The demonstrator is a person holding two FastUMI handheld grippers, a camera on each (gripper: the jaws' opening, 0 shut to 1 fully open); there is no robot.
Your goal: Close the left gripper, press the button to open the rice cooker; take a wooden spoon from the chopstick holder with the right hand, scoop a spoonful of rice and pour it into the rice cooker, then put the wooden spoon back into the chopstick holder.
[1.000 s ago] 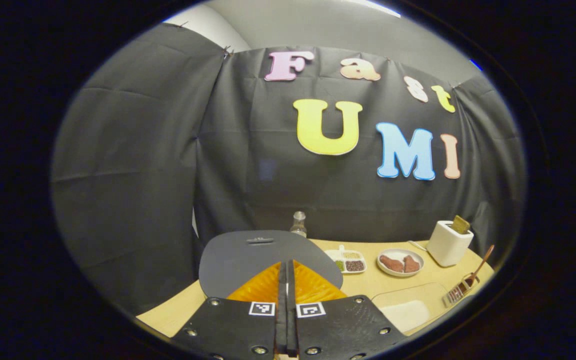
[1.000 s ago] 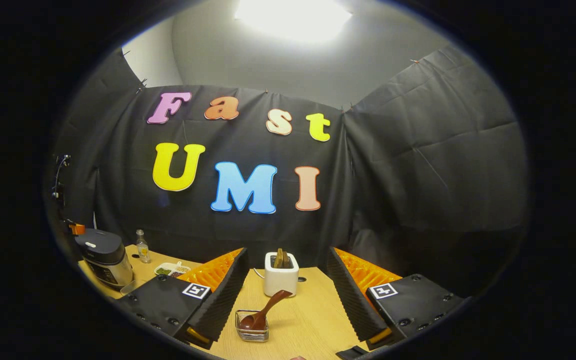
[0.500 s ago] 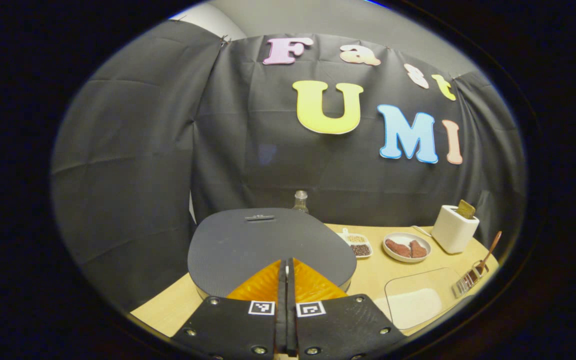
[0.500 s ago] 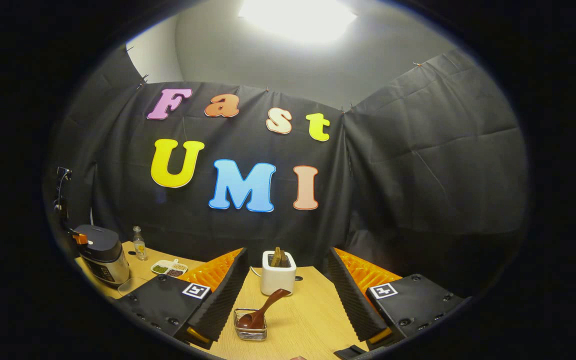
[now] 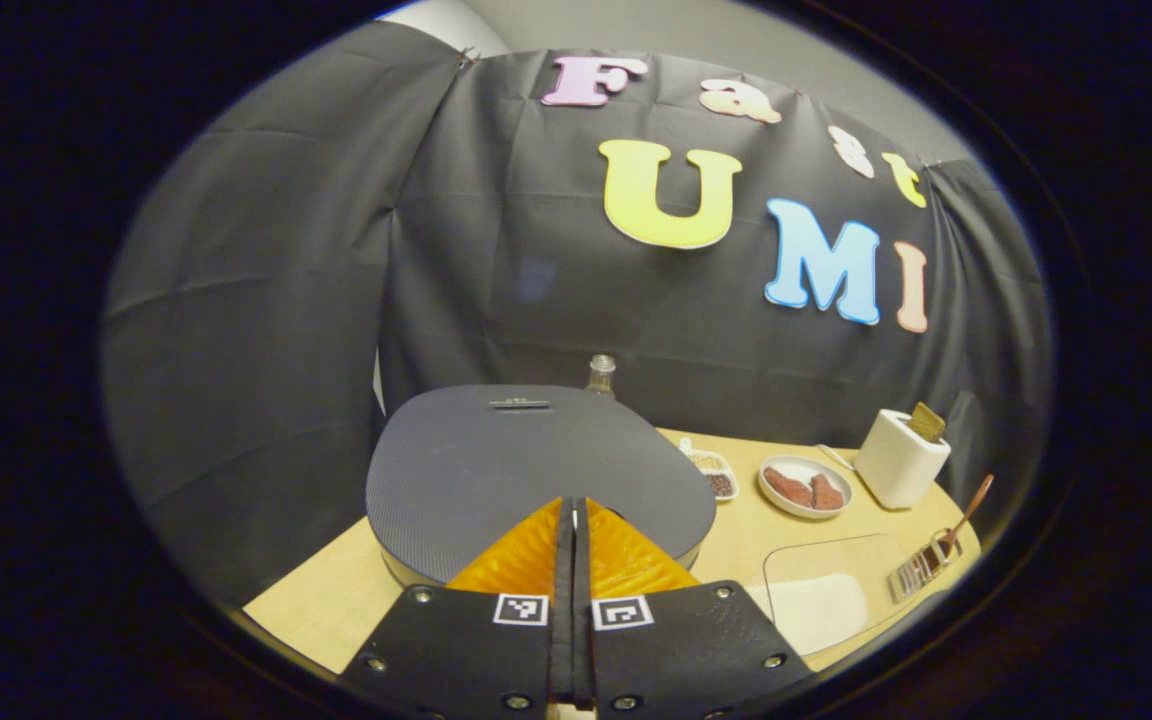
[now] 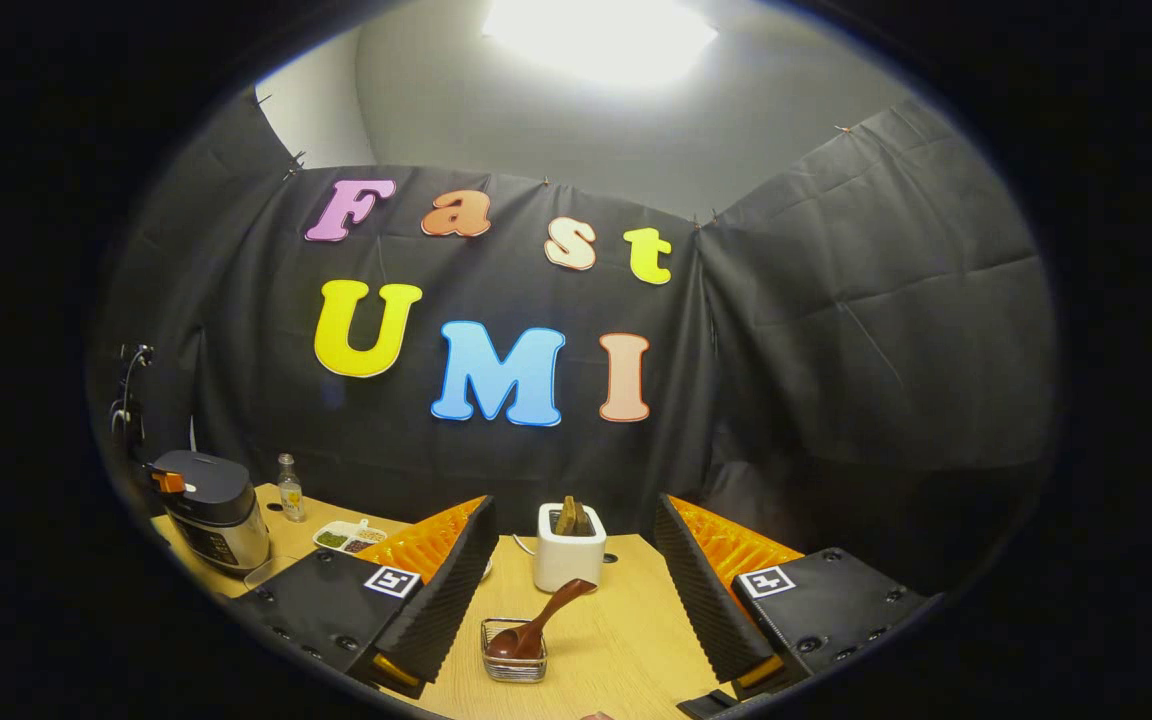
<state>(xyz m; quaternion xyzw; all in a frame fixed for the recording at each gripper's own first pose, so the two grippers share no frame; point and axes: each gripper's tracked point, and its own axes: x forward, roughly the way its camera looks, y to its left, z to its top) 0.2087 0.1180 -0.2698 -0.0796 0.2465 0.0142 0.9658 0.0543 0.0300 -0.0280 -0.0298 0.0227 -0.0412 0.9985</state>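
Grey rice cooker (image 5: 536, 470) lid, button hidden by pressed-together left tool (image 5: 573, 560), right tool (image 6: 576, 590) spread.

No words or numbers legible on any item. Only square black-and-white code markers (image 5: 521, 609): two side by side on the left gripper (image 5: 573, 505), just behind its pressed-together fingers; two more on the right gripper (image 6: 573, 505), one behind each spread finger. Small mark on the rice cooker lid (image 5: 536, 470), beyond the left gripper's tips, too small to read. Bottle label (image 6: 289, 492), far left of the right gripper, likewise illegible.
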